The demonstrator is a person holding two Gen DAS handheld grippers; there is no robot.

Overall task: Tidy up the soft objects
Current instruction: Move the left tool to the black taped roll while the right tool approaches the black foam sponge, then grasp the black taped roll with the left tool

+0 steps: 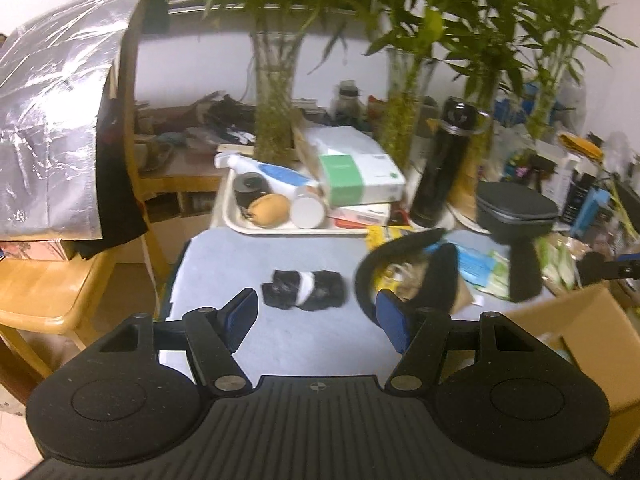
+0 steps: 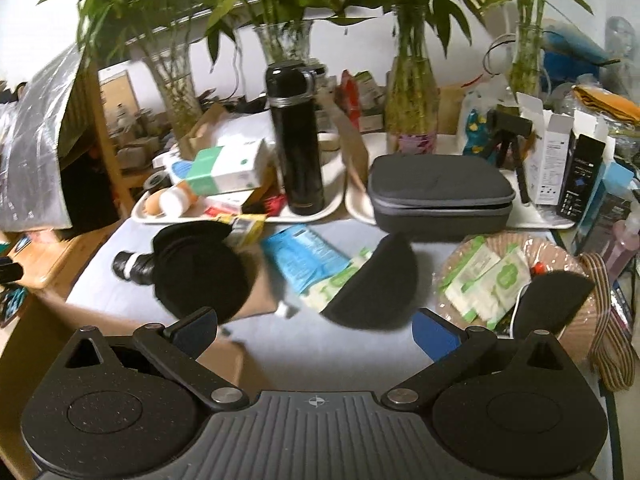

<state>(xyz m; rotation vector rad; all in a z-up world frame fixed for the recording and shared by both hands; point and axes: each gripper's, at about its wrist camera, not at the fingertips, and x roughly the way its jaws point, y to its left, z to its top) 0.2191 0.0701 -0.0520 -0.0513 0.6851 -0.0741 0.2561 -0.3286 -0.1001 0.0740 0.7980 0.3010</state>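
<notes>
The jaws of the left gripper are standing spread with nothing between them, hovering over the near part of the blue-grey counter. Just beyond them a rolled pair of black-and-white socks is lying loose on the counter, untouched. To its right a black fabric piece is curling upward beside the right pad, though blur is making it hard to say whether it is touching.

The right gripper is likewise holding its jaws wide apart and empty. Past them a dark folded fabric half-circle is resting on the counter, with a black round soft piece to the left over an open cardboard box.

Judging from this, the sorting is barely started: the soft things are lying scattered, and nothing is being held.
</notes>
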